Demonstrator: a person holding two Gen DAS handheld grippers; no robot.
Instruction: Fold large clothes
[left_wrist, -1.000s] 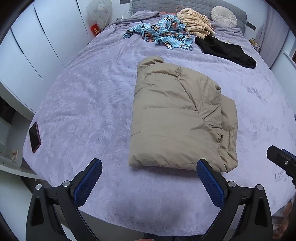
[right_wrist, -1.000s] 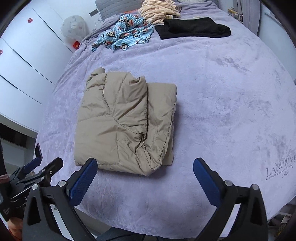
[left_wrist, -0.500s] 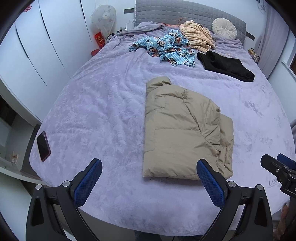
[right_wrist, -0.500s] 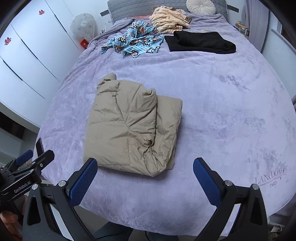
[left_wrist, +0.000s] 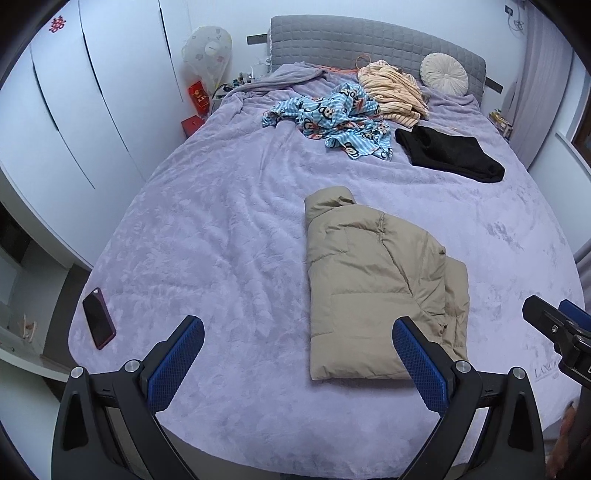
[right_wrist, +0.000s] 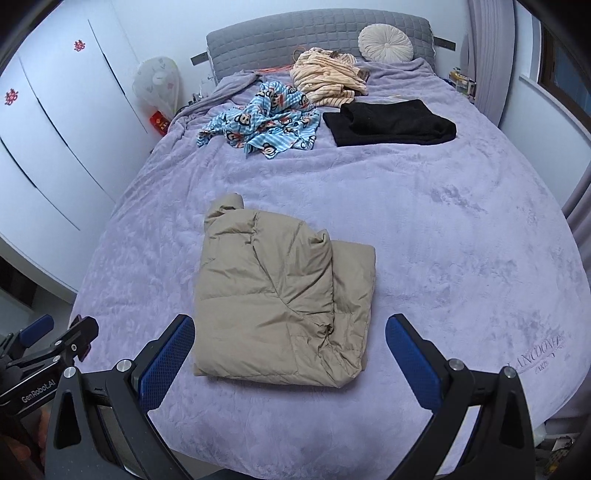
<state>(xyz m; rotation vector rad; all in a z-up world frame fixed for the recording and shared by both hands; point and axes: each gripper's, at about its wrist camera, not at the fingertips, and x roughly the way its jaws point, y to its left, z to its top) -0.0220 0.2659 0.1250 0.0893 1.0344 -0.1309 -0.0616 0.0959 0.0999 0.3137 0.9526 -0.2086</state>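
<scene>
1. Tan puffer jacket (left_wrist: 380, 291) is seen folded into a rough rectangle, lying flat on the lavender bedspread (left_wrist: 221, 240) nr the foot of the bed – collar end pointed twd the headboard (left_wrist: 369, 44).
2. Left gripper (left_wrist: 295, 362) is held above the bed's foot edge w/ fingers spread wide, nothing gripped; jacket not touched.
3. Right gripper (right_wrist: 290, 354) is likewise held apart – empty, jacket's near edge seen between its fingers.
4. Further up the bed are seen a blue cartoon-print garment (right_wrist: 262, 122), a striped cream garment (right_wrist: 328, 77) & a folded black garment (right_wrist: 391, 122).
5. A round cushion (right_wrist: 386, 44) is propped at the headboard.
6. A phone (left_wrist: 99, 318) is seen at the bedspread's left corner.
</scene>
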